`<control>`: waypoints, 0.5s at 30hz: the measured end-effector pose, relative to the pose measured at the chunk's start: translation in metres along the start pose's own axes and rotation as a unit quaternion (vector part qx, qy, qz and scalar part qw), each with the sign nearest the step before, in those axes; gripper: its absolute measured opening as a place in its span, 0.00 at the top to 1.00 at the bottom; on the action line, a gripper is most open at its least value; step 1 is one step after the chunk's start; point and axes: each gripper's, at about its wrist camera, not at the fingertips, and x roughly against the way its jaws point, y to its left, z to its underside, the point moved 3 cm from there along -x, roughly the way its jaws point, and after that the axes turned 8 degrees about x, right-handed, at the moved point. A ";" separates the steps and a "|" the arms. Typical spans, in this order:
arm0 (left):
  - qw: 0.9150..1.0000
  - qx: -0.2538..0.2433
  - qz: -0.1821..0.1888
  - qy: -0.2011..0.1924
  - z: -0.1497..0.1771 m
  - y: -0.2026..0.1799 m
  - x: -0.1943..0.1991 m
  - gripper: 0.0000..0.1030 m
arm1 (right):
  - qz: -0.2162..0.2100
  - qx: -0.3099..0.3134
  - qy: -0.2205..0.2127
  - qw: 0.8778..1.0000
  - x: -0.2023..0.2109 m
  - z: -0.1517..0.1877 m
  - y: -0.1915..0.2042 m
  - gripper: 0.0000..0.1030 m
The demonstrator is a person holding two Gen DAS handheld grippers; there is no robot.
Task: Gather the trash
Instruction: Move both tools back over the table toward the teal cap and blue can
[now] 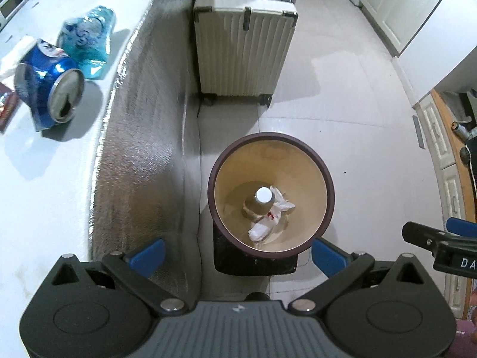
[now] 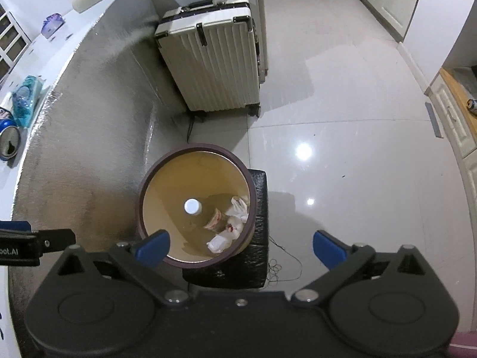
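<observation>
A round bin point(image 1: 326, 179) with a dark rim and tan inside stands on a black block on the floor. It holds a white-capped bottle point(image 1: 262, 201) and crumpled white paper point(image 1: 280, 205). My left gripper point(image 1: 238, 253) is open and empty, held above the bin. My right gripper point(image 2: 241, 246) is open and empty, also above the bin point(image 2: 149, 188), with the bottle point(image 2: 191, 206) and paper point(image 2: 235, 226) below. On the white counter a crushed blue can point(image 1: 47, 89) and a teal crumpled bottle point(image 1: 86, 41) lie at the left; both show small in the right wrist view, the can point(image 2: 7, 140) and bottle point(image 2: 25, 101).
A cream suitcase point(image 1: 244, 47) stands on the floor behind the bin, against the counter's silver side point(image 1: 140, 119). A red packet point(image 1: 7, 107) and white paper lie at the counter's left edge. White cabinets point(image 1: 399, 9) line the far right. A thin cable point(image 2: 283, 262) lies by the block.
</observation>
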 end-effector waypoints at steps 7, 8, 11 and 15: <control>0.999 0.002 0.009 -0.031 0.010 0.009 0.032 0.00 | 0.006 0.010 -0.025 1.000 0.034 0.008 0.005 0.00; 0.999 0.002 0.010 -0.037 0.011 0.010 0.037 0.00 | 0.006 0.011 -0.031 0.999 0.039 0.008 0.005 0.00; 0.998 0.004 0.017 -0.057 0.015 0.017 0.057 0.00 | 0.009 0.013 -0.053 0.998 0.058 0.008 0.009 0.00; 0.996 0.012 0.024 -0.087 0.017 0.027 0.085 0.00 | 0.011 0.016 -0.083 0.996 0.082 0.006 0.017 0.00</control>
